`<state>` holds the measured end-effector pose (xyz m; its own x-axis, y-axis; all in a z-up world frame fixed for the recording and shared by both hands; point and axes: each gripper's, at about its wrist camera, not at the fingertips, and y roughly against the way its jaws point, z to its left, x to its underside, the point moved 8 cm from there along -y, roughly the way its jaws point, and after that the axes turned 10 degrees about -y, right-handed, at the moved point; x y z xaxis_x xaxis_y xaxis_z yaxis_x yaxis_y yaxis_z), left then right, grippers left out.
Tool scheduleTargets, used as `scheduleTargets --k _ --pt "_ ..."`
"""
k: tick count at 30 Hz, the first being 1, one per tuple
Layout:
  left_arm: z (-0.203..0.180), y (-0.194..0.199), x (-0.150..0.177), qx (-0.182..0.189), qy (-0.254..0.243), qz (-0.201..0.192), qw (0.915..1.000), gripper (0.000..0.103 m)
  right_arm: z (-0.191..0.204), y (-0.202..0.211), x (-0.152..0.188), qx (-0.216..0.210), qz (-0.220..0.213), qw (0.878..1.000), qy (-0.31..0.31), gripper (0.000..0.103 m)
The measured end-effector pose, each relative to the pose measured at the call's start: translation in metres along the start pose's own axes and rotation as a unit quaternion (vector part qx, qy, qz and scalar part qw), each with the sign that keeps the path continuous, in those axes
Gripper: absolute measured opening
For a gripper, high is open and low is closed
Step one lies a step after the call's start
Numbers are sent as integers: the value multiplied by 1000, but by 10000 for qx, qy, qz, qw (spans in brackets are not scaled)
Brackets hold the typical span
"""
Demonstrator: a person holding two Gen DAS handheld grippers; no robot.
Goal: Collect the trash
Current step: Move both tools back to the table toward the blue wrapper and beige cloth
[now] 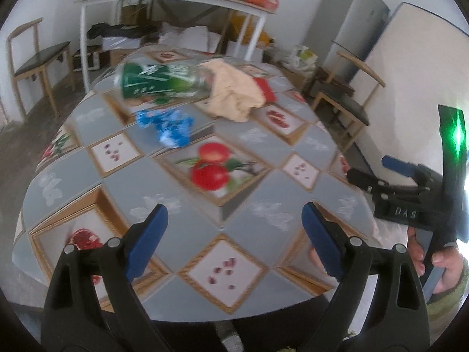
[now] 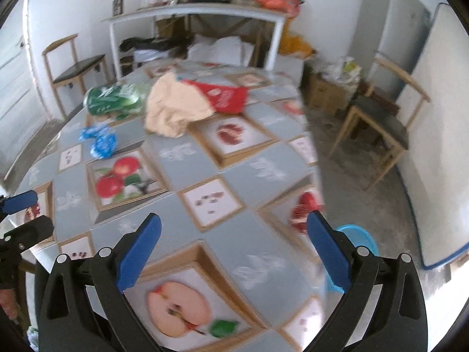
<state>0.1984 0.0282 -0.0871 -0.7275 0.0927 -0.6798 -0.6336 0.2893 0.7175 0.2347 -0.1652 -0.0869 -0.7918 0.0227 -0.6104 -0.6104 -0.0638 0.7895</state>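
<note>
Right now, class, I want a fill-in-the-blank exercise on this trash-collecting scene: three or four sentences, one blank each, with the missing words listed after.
1. The green-labelled bottle lies on its ____ on the table.
2. The crumpled wrapper nearest that bottle is coloured ____.
3. The beige cloth partly covers a ____ packet.
4. Both the left claw and the right claw have jaws that stand ____, holding nothing.

Missing words: side; blue; red; open

Glossy cloth, crinkled trash

My table's fruit-print cover [image 1: 181, 193] looks slick; the green bottle [image 1: 158, 80] shiny plastic, blue wrapper [image 1: 165, 126] probably foil, beige rag [image 2: 173, 105] soft, matt.
</note>
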Motion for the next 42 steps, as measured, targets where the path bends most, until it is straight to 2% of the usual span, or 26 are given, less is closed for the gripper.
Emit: scheduleTargets --k 3,6,11,15,19,22,38,42 --pt "18 -8 6 -218 124 80 9997 89 17 -26 12 -210 353 9991 54 96" --pt "32 -21 12 -498 145 233 9984 89 30 -55 26 -244 748 9968 145 96" --pt "53 -41 23 -898 126 529 9945 89 40 -78 36 -338 1077 9935 146 96" --pt "62 -53 29 -1071 89 729 9915 89 44 -82 34 -475 1004 9938 113 96" --pt "60 -58 31 -1326 -234 834 9874 92 47 -85 30 -552 902 9942 177 97" --pt "60 -58 33 -1510 -286 786 9850 95 50 -89 27 -569 893 9942 193 97" --pt "59 -49 39 -1694 -209 575 9836 96 50 -91 24 -489 882 9949 81 97" --pt "59 -50 40 -1583 -241 675 9848 96 50 -90 25 -536 815 9951 129 97"
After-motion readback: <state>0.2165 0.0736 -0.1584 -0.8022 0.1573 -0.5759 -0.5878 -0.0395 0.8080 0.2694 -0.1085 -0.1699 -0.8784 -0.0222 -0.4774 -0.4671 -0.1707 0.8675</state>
